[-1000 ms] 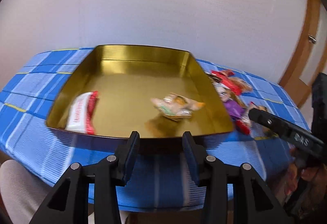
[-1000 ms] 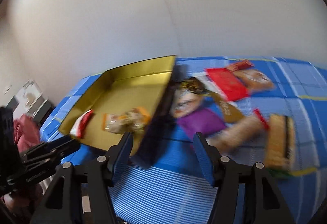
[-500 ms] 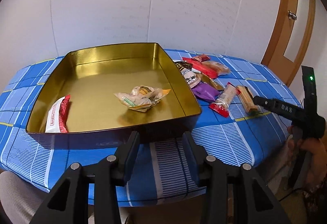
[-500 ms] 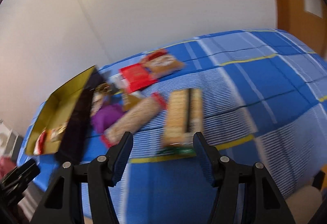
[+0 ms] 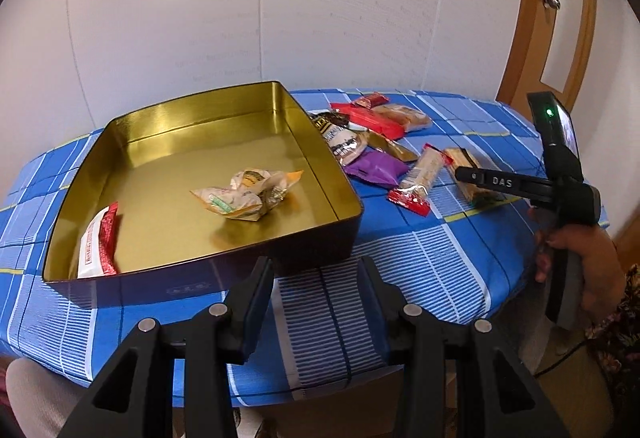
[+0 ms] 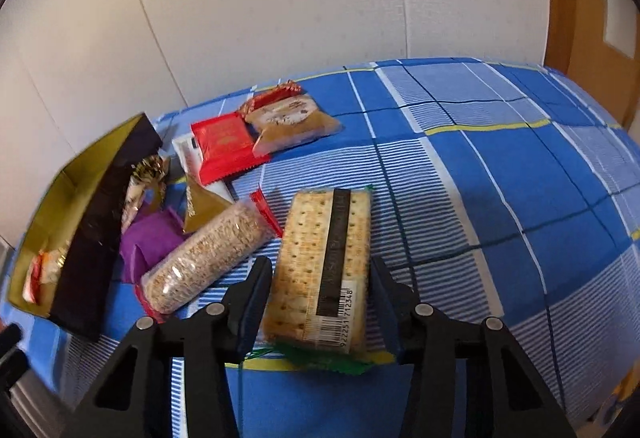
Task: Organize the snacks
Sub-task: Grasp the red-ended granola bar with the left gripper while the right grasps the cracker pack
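Your right gripper [image 6: 318, 298] sits low over the blue checked surface [image 6: 500, 166], its fingers [image 6: 250, 302] closing around the cracker pack [image 6: 320, 262], which lies flat between them; a thin gap shows beside each finger, so you have no firm hold on it yet. Just left of that pack lies the clear grain bar [image 6: 208, 258] with red ends, touching the purple packet [image 6: 150, 242]. Beyond those sit a gold triangular wrapper [image 6: 202, 206], a red flat pack [image 6: 224, 146] and a tan biscuit pack [image 6: 292, 122].

Your left gripper [image 5: 316, 302] hangs just in front of the gold tin [image 5: 340, 174], its fingers [image 5: 256, 306] parted about halfway and empty. Inside the tin lie a crumpled pale snack bag [image 5: 248, 194] near the middle and a red-and-white wrapper [image 5: 98, 242] against the left wall. To the right of the tin, your right hand [image 5: 584, 258] grips the other tool's handle at the surface's edge.
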The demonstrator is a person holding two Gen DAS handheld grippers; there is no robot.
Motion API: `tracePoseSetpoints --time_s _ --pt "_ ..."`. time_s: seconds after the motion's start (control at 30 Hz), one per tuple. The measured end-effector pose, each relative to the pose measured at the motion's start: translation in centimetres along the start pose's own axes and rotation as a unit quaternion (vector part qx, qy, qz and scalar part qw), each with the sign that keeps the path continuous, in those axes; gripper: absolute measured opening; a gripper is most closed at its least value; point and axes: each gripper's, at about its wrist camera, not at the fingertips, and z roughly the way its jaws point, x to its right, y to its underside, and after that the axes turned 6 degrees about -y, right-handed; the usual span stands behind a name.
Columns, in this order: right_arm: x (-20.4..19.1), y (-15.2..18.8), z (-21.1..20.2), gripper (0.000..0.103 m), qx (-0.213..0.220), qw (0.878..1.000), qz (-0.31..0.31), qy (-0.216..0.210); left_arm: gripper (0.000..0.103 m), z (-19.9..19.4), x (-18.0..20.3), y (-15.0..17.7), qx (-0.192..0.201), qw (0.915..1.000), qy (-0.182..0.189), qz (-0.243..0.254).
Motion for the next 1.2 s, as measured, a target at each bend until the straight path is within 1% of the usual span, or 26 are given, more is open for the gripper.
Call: tracePoseSetpoints --time_s 0.17,0.37,0.47,0.63,0.7,0.77,0.8,0.87,1.0,1.13,1.2 --pt "0.6 0.2 -0.2 0.047 0.008 1.0 0.003 0.017 0.044 0.3 1.1 -0.3 -0.006 0.9998 0.004 0.019" --pt "3.3 0.6 -1.2 0.047 0.029 0.996 0.04 0.07 0.044 0.8 2.9 -1.5 -0.01 0.9991 0.015 0.038" --pt "4.2 0.7 -1.5 0.047 0.034 0.996 0.058 0.062 0.044 1.4 4.1 -2.4 -0.014 0.9986 0.026 0.045" --pt "3.6 0.7 -1.2 0.05 0.033 0.996 0.037 0.075 0.044 2.5 6.4 -4.1 -0.02 0.997 0.037 0.064" --pt "3.8 0.6 -1.1 0.048 0.034 0.996 0.041 0.073 0.044 3.0 7.1 -4.6 -0.026 0.9964 0.04 0.071" --pt "4.0 0.7 -1.1 0.047 0.037 0.995 0.047 0.081 0.044 3.7 8.1 -5.2 -0.03 0.9952 0.043 0.082" --pt "4.2 0.7 -1.2 0.047 0.039 0.994 0.052 0.092 0.044 4.1 8.6 -5.4 -0.034 0.9946 0.041 0.089" --pt "5.0 0.7 -1.5 0.047 0.044 0.992 0.071 0.099 0.044 4.9 9.5 -5.8 -0.041 0.9932 0.041 0.101" --pt "6.1 0.7 -1.9 0.047 0.054 0.989 0.102 0.094 0.044 6.9 11.3 -6.6 -0.061 0.9901 0.046 0.118" --pt "5.9 0.6 -1.8 0.047 0.053 0.989 0.096 0.1 0.044 9.7 12.4 -8.4 -0.08 0.9894 0.047 0.112" --pt "5.9 0.7 -1.8 0.047 0.053 0.989 0.095 0.1 0.044 10.6 12.7 -9.1 -0.084 0.9889 0.057 0.109"
